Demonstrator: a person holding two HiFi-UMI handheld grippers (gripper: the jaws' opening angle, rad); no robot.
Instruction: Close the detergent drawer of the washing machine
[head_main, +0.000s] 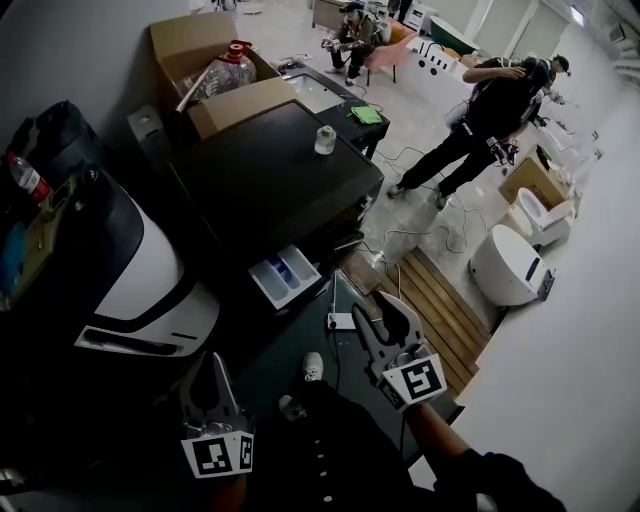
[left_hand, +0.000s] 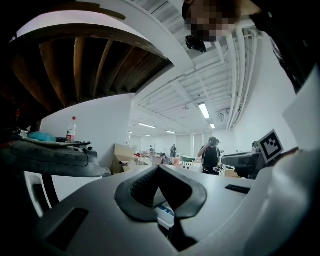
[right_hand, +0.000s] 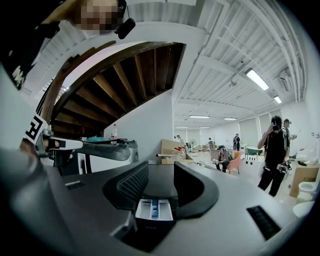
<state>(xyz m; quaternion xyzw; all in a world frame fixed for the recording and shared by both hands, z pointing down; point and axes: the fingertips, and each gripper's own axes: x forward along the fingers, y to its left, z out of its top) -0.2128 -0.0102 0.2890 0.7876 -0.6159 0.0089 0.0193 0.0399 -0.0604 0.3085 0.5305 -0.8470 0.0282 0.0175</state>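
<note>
Closing is best done with the open, empty right hand-held gripper (right_hand: 160, 168) squared to the detergent drawer (head_main: 285, 277), pulled out of the washing machine (head_main: 270, 170) front, then pushed straight in, the shut left hand-held gripper (left_hand: 159, 170) held clear.

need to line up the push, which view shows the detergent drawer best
The head view: the detergent drawer shows whole from above, pulled out of the washing machine. The right gripper view shows it smaller, end-on between the open jaws. The left gripper view shows only a sliver of it.
</note>
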